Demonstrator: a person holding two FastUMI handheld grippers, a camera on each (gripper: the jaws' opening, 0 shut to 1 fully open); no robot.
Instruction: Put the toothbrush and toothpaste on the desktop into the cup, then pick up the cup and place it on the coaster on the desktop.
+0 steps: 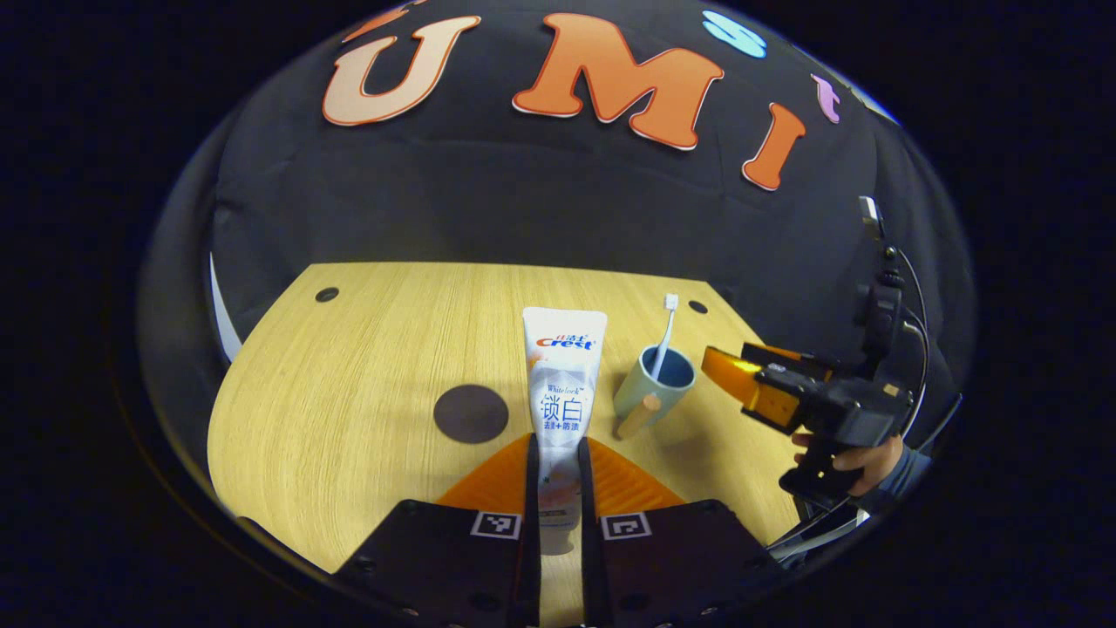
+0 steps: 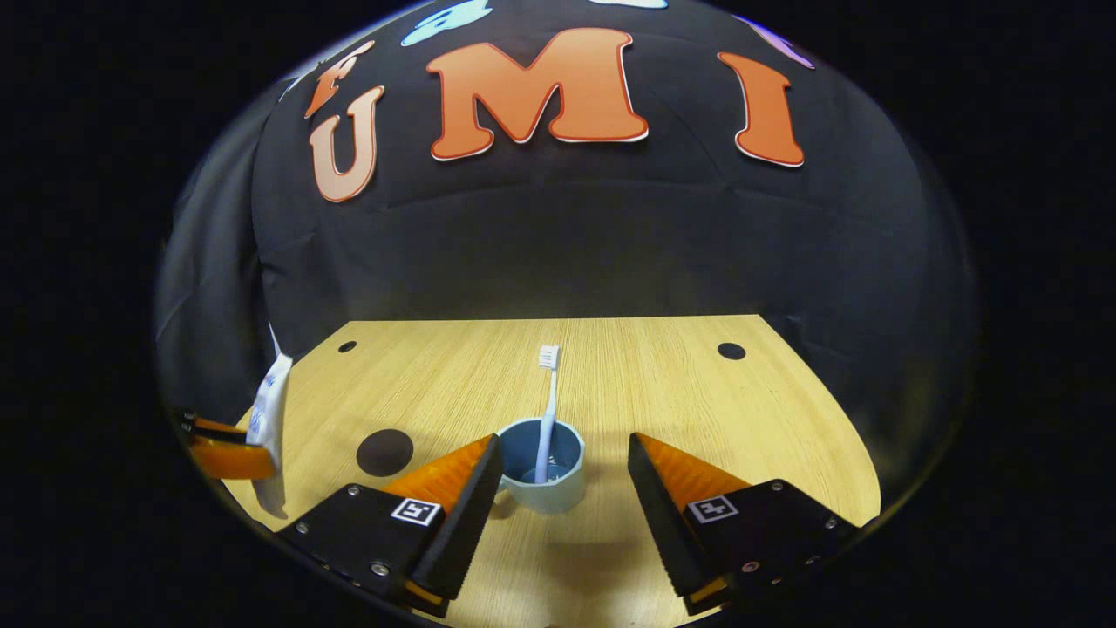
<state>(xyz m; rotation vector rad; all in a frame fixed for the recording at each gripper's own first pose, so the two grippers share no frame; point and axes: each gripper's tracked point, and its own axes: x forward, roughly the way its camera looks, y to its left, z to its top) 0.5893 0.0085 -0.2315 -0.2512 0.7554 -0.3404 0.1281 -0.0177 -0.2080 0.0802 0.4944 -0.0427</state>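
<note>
White toothpaste tube (image 1: 563,384) pinched in left gripper (image 1: 558,453); right gripper (image 2: 565,475) spread around toothbrush-holding cup (image 2: 544,475).

Right tongs (image 2: 565,475) spread wide around the cup (image 2: 544,475), toothbrush (image 2: 547,414) upright inside.

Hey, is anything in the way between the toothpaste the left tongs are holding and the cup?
Nothing visible blocks it. The toothpaste is clamped upright in the left tongs, and the cup stands beside it. The toothbrush already stands inside; the open right tongs flank the cup.
</note>
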